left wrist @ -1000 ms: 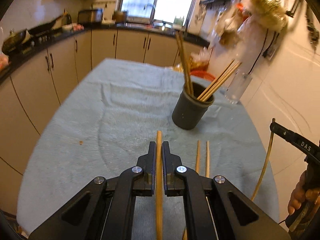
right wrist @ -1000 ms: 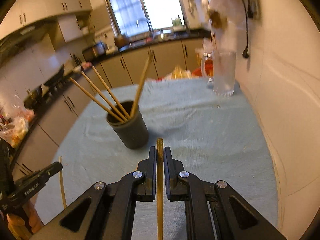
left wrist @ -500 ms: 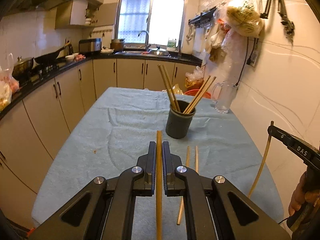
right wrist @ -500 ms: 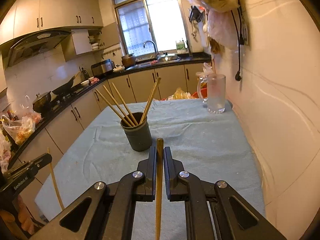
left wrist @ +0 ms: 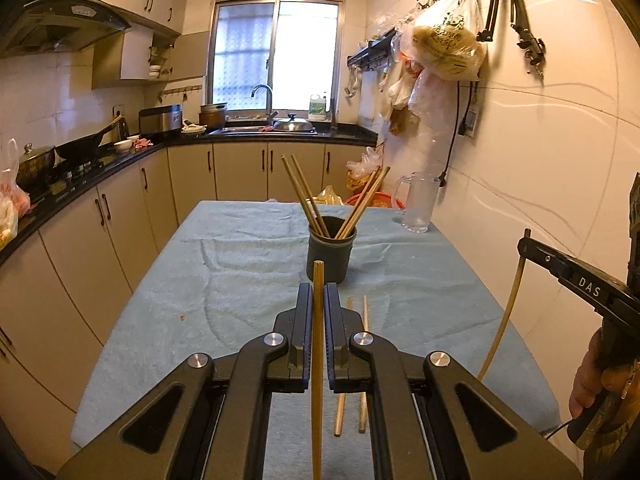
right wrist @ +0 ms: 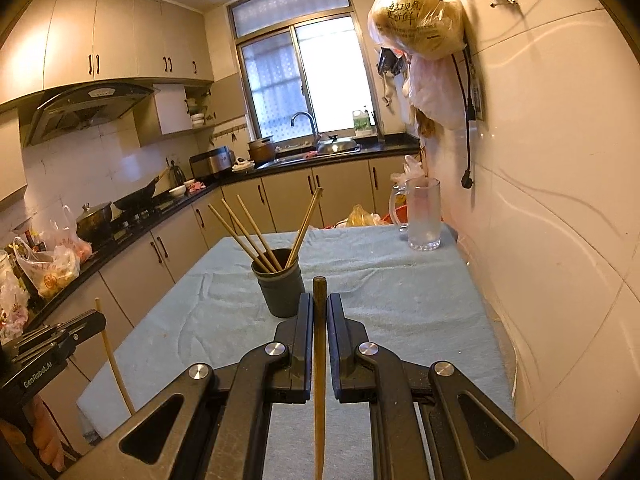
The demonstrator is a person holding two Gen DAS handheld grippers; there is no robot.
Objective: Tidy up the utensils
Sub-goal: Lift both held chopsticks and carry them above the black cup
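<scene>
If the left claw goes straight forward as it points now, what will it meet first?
Most likely the dark utensil cup, directly ahead of the left claw; its chopstick tip would arrive first. Depth is unclear.

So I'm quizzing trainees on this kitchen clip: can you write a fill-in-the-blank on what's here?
1. Each hand-held gripper, left and right, is shut on one ____.
2. The dark cup holds ____ chopsticks.
3. ____ loose chopsticks lie on the towel.
4. The glass mug stands near the ____ wall.

Missing: chopstick; four; two; right
</scene>
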